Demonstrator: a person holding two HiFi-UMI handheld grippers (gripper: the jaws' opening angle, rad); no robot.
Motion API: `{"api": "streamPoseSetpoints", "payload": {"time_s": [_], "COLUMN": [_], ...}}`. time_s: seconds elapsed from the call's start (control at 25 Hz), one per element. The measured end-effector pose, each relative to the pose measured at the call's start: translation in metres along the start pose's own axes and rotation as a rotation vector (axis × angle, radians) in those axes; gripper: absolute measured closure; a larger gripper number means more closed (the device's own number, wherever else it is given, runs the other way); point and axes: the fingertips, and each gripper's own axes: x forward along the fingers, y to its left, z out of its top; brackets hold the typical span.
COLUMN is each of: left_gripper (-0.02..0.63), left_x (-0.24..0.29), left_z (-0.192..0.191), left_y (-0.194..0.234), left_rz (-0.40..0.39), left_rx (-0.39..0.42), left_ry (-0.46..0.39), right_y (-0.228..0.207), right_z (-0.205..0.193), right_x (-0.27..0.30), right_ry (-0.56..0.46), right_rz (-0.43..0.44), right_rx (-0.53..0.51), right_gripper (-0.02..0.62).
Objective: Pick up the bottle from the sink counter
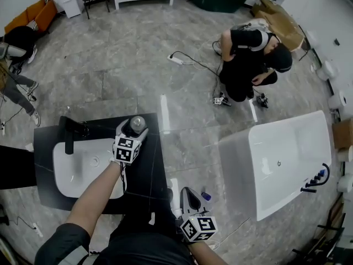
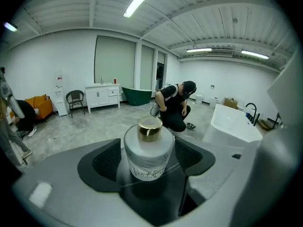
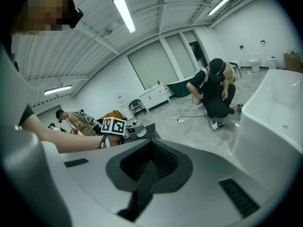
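View from above and from two hand-held grippers in a showroom with a grey tiled floor (image 1: 138, 65). The left gripper (image 1: 132, 132) is reached out over a black sink counter (image 1: 149, 170), its jaws spread wide on either side of a squat frosted white bottle (image 2: 149, 150) with a gold cap (image 2: 150, 128). The bottle stands upright on the counter, near its far right corner, and sits deep between the two ribbed pads (image 2: 106, 161). The pads appear not to be pressing on it, so it looks released rather than grasped. The right gripper (image 1: 187, 195) hangs low beside the person's body, off the counter's near right corner, its jaws closed together on nothing. The step in hand appears to be the final approach, with the grasp still to come. The next move likely calls for closing the left jaws squarely on the bottle's round body below the cap, then lifting straight up. The bottle is close to the counter's far edge and right edge, so a sideways nudge could tip it onto the floor. A white basin (image 1: 60, 164) and a black faucet (image 1: 69, 136) lie to the left, apart from the bottle. Above the bottle is open room. A white bathtub (image 1: 237, 164) and a crouching person (image 1: 248, 59) are well apart.
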Motion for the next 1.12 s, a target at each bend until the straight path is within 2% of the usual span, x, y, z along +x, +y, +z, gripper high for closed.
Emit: {"api": "streamPoseSetpoints", "payload": {"time_s": [0.16,0.36,0.64,0.88,1.12], "left_gripper": [0.261,0.266,0.275,0.275,0.275], "left_x": [0.006,0.013,0.008,-0.014,-0.053], "left_z": [0.004,0.0,-0.005,-0.007,-0.005], "left_y": [-0.003,0.002,0.003,0.002,-0.015], "left_rz": [-0.002,0.024,0.029,0.035,0.001], "left_rx": [-0.016,0.014,0.01,-0.013,-0.038], "left_ry": [-0.008,0.014,0.025,0.027,0.007], "right_y": [0.004,0.006,0.005,0.014,0.026], "right_z": [0.001,-0.003,-0.005,-0.001,0.001], "right_x": [0.001,0.001,0.001,0.006,0.011], "right_ry": [0.001,0.015,0.021,0.021,0.03], "right_rz": [0.009,0.004,0.006,0.037,0.076], "right_rx": [-0.005,-0.007,-0.008,-0.009,-0.027], "right_gripper": [0.6,0.6,0.6,0.6,0.6]}}
